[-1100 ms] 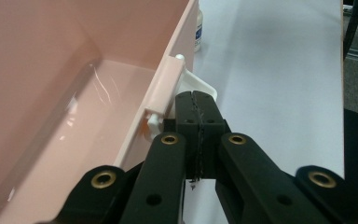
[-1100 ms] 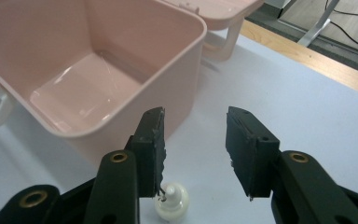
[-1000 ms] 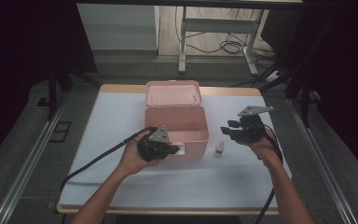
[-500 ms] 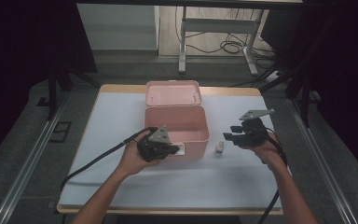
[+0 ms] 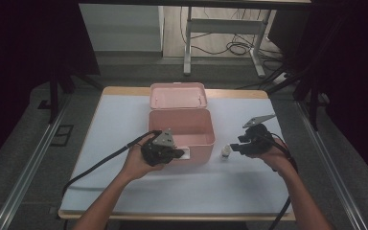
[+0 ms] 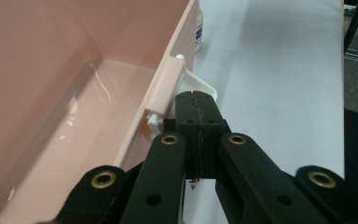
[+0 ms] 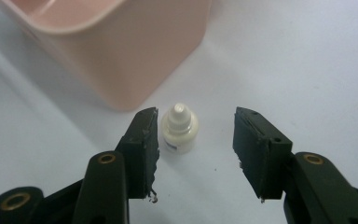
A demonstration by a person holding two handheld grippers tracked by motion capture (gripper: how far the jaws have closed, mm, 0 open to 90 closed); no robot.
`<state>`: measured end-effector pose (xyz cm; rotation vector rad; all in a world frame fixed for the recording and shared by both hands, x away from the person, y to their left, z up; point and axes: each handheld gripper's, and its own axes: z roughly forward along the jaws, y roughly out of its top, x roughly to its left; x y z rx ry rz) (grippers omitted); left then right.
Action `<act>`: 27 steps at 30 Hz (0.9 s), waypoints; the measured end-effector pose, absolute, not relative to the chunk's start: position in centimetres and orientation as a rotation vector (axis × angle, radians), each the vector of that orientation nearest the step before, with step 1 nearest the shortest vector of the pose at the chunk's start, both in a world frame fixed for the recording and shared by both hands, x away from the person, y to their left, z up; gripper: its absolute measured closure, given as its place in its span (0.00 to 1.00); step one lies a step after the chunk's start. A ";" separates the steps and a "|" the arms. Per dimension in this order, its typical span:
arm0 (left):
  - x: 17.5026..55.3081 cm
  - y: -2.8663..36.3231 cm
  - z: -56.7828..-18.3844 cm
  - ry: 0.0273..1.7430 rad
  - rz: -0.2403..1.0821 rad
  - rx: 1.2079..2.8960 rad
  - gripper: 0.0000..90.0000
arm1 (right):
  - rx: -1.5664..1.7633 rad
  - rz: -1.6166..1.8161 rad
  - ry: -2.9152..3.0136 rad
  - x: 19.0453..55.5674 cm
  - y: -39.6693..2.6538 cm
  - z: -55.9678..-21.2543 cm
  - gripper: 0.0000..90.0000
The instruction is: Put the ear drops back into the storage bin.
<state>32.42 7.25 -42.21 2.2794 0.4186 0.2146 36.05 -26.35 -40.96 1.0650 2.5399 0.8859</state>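
Right gripper view shows my right gripper [image 7: 196, 140] with jaws just widened around the bottle [image 7: 180, 134] upright beside the box [image 7: 121, 51], while my left gripper [image 6: 196, 100] clamps its latch [image 6: 200, 88]; a careless nudge could topple the bottle.

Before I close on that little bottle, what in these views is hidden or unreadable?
- Small white bottle: label print too small and blurred in the right gripper view; a speck in the high view.
- Pink box: near-wall inside hidden by the left gripper in the high view; far corners cut off in the left gripper view.
- White latch: the shut jaws cover it, so contact is unclear.
- Right gripper: left jaw touching the bottle or not, unclear.
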 end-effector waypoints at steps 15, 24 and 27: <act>32.4 7.3 -42.2 0.418 0.214 2.280 1.00 | 1.066 0.728 2.664 37.5 -24.1 -43.8 0.56; 32.4 7.3 -42.2 0.418 0.214 2.280 1.00 | 1.067 0.644 2.715 38.7 -22.8 -45.1 0.58; 32.4 7.2 -42.2 0.418 0.215 2.279 1.00 | 1.068 0.613 2.724 38.9 -22.5 -45.5 0.61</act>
